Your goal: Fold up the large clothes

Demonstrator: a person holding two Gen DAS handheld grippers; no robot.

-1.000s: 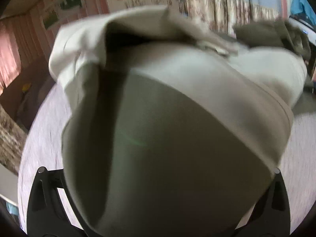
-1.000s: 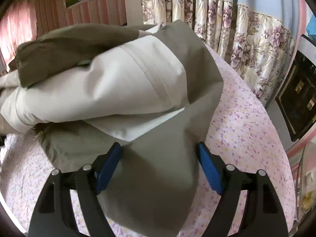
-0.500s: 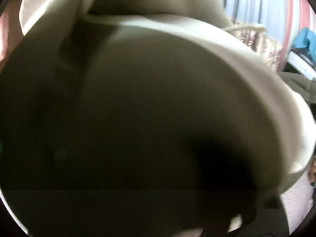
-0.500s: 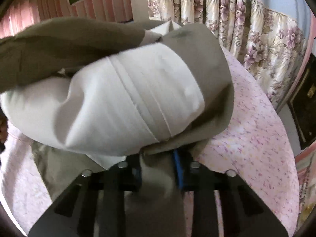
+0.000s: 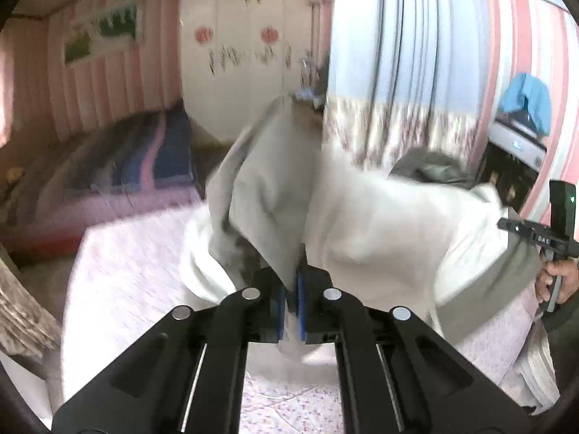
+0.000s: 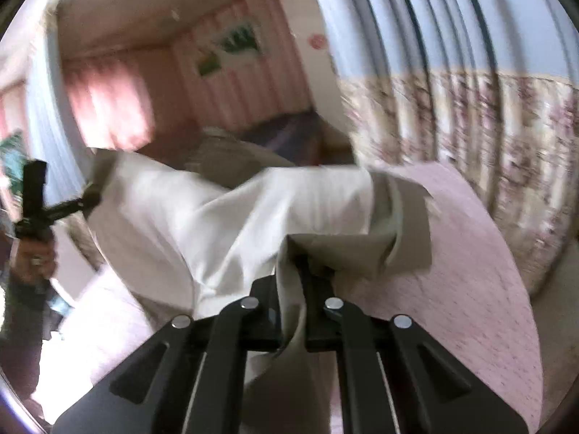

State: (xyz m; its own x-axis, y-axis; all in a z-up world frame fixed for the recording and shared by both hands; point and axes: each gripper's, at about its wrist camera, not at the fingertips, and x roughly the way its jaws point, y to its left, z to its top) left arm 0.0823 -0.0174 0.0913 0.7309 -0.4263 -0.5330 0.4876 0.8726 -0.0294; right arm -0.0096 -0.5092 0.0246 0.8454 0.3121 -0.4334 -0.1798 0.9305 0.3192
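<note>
Bedspread (image 5: 119, 275): we see a pink flowered cover spread under everything, lying beneath the garment in both views.
Curtain (image 6: 488, 115): we see blue above and a flowered band below, hanging behind the far edge of the cover.
Second bed (image 5: 119, 166): we see it at the striped pink wall, with a blue and purple striped cover, well apart from the garment.
Wardrobe (image 5: 249, 58): white doors with red round stickers, beside the curtain.
Garment (image 5: 380, 224): we see a large cream and olive-grey piece lifted off the cover and strung between our two tongs, with its lower folds sagging toward the cover. Motion blur hides its exact shape.
Left tongs (image 5: 290, 298): we have the blue pads pressed almost together on a cream fold of the garment, which rises straight up from the pinch.
Right tongs (image 6: 292, 289): we have them closed tight on an olive-grey edge; the cloth runs down between the fingers and bunches above them.
Right hand (image 5: 559, 280): we see it at the far right edge of the left wrist view, gripping a black handle.
</note>
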